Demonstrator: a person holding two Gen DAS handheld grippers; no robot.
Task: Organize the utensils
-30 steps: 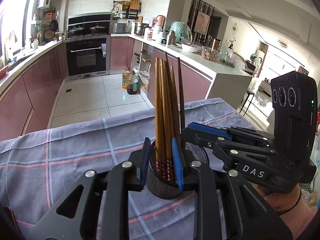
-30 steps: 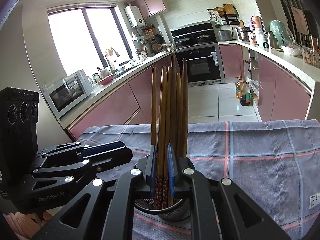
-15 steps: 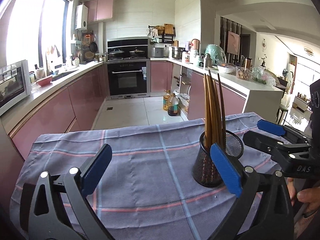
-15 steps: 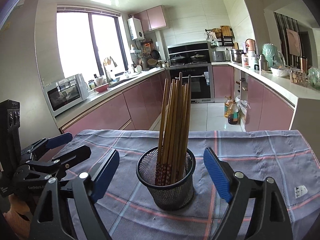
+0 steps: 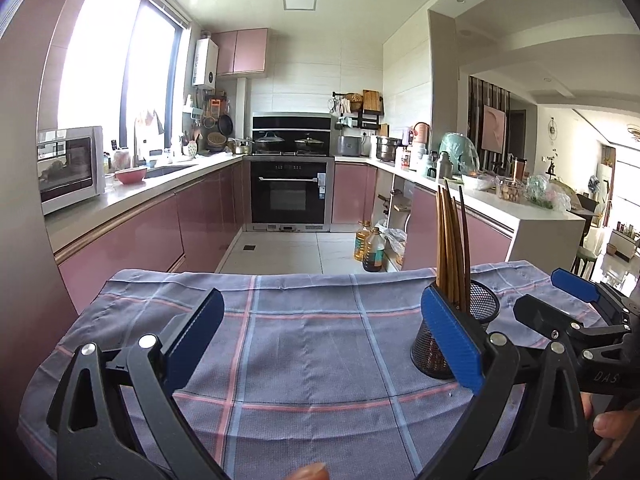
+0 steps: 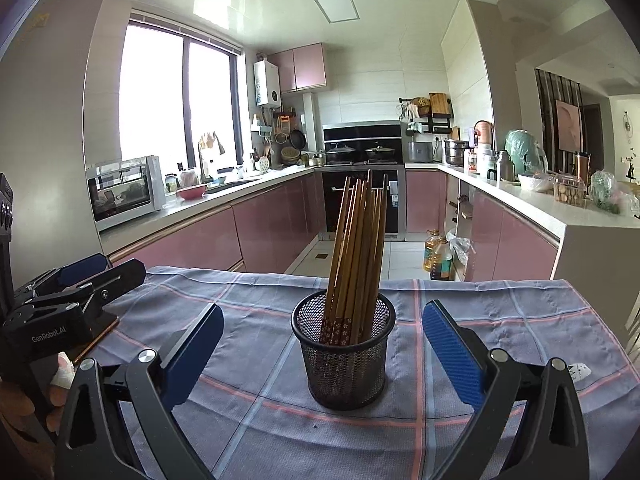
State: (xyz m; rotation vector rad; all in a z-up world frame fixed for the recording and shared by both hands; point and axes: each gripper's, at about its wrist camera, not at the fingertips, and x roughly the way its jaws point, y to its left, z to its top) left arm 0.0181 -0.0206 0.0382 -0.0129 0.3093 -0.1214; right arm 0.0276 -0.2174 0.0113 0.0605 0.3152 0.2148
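A black mesh cup (image 6: 343, 354) stands upright on the checked cloth (image 6: 500, 320) and holds several brown chopsticks (image 6: 358, 240), tips up. My right gripper (image 6: 320, 348) is open and empty, drawn back from the cup, which sits between its blue pads. In the left wrist view the cup (image 5: 486, 306) and chopsticks (image 5: 450, 248) stand at the right, partly behind the right pad. My left gripper (image 5: 320, 336) is open and empty over bare cloth. Each gripper shows in the other's view: the right gripper (image 5: 576, 300) and the left gripper (image 6: 84, 276).
The cloth (image 5: 304, 320) covers a table with its far edge toward the kitchen floor. Pink cabinets and counters run left and right, with an oven (image 5: 290, 196) at the back. Oil bottles (image 5: 370, 244) stand on the floor. A microwave (image 5: 70, 168) sits on the left counter.
Both grippers opened, let go of the cup and the chopsticks, and drew back. The left gripper swung left, so the cup now sits at its right.
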